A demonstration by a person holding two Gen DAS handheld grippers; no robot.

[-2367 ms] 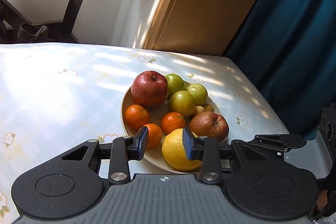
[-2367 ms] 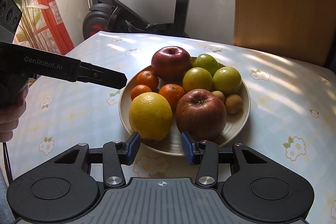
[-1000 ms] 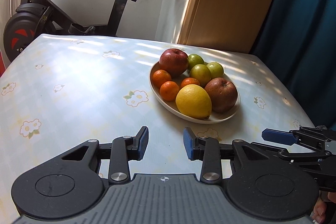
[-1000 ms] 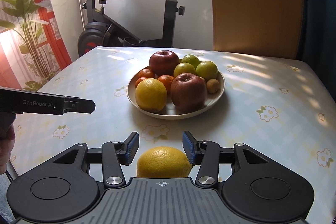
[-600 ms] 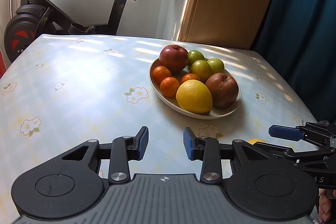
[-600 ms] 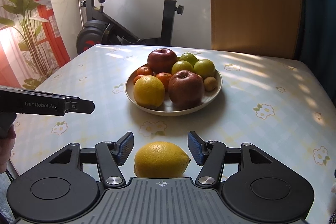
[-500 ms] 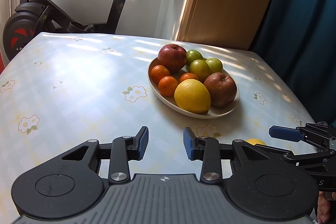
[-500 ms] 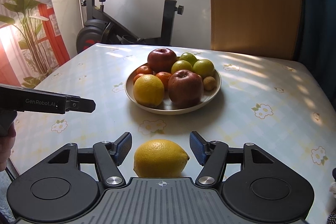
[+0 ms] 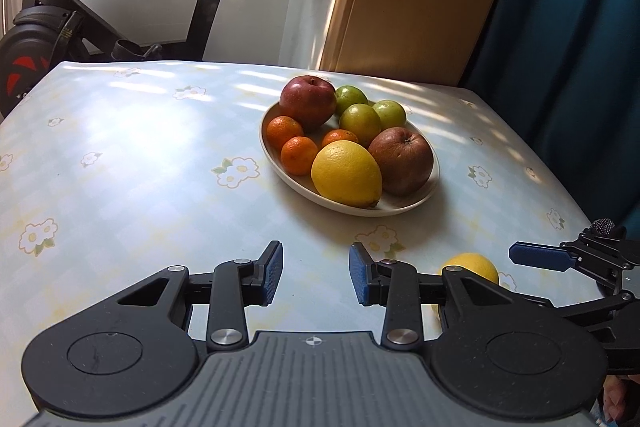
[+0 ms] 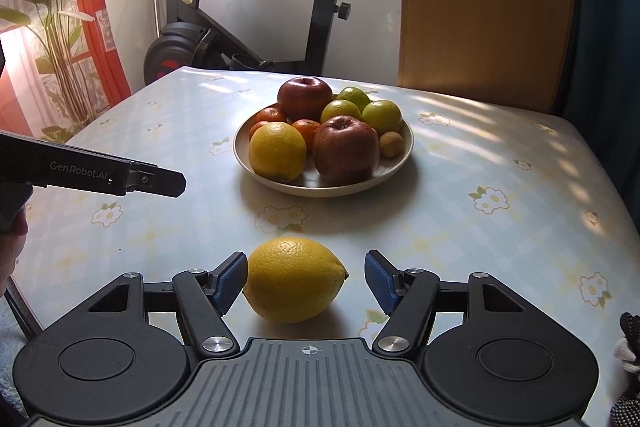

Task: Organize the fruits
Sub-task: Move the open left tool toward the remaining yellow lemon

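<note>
"GenRobot.AI" was read on the left gripper (image 10: pixel 176 185), jaws near-shut on nothing, while the right gripper's (image 10: pixel 306 281) jaws were opening around one lemon (image 10: pixel 294 279) laid on the worktop (image 10: pixel 500 167).

Glossy plastic-looking tablecloth (image 10: pixel 500 163), matt smooth plate (image 10: pixel 400 163), lemon (image 10: pixel 294 279) w/ pebbly skin.

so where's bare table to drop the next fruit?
Bare cloth left of the plate, out to the table's left edge and back toward the bike. A narrower strip right of the plate. Crowded: the plate is heaped, and the front strip holds the lemon between the right gripper's opening jaws.
</note>
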